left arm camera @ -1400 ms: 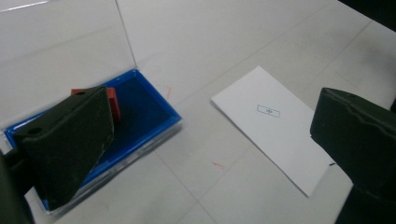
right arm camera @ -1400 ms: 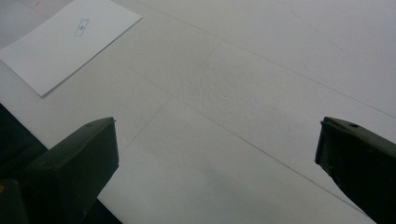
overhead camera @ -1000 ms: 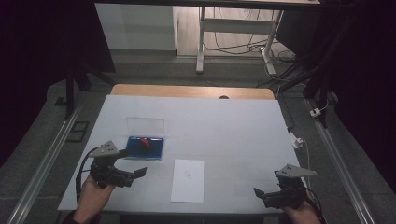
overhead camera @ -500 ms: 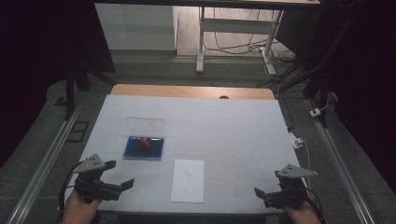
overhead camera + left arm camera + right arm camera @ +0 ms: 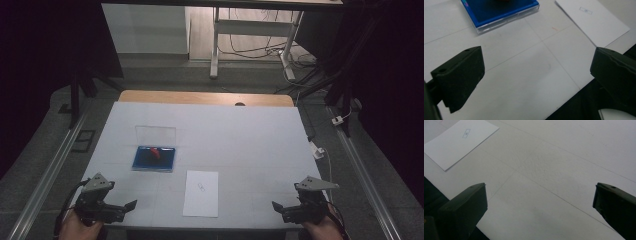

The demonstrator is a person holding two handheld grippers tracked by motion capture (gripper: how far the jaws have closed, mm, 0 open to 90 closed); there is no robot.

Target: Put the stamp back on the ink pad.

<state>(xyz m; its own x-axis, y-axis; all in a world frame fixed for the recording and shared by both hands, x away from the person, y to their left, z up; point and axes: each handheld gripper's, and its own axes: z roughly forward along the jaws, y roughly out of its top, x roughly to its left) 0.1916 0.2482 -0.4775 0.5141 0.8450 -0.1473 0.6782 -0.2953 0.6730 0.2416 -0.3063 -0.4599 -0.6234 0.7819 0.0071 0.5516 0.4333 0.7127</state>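
A clear case with a blue tray [image 5: 154,158] lies left of the table's middle, its lid [image 5: 155,134] tilted up behind it and a small red thing [image 5: 154,153] inside. The blue tray [image 5: 499,12] also appears at the top of the left gripper view. A white sheet of paper [image 5: 201,193] with a small printed mark lies near the front edge; the paper [image 5: 592,21] [image 5: 459,141] appears in both gripper views. My left gripper [image 5: 131,205] hovers open at the front left corner. My right gripper [image 5: 276,206] hovers open at the front right corner. Both hold nothing.
The white table [image 5: 240,140] has a wooden strip [image 5: 205,97] along its far edge. A white plug and cable [image 5: 317,150] lie off the right edge. Metal rails [image 5: 45,175] run along both sides. A desk frame with cables [image 5: 250,30] stands beyond.
My left gripper has drawn back from near the blue case toward the front left corner of the table. The right gripper has stayed in place.
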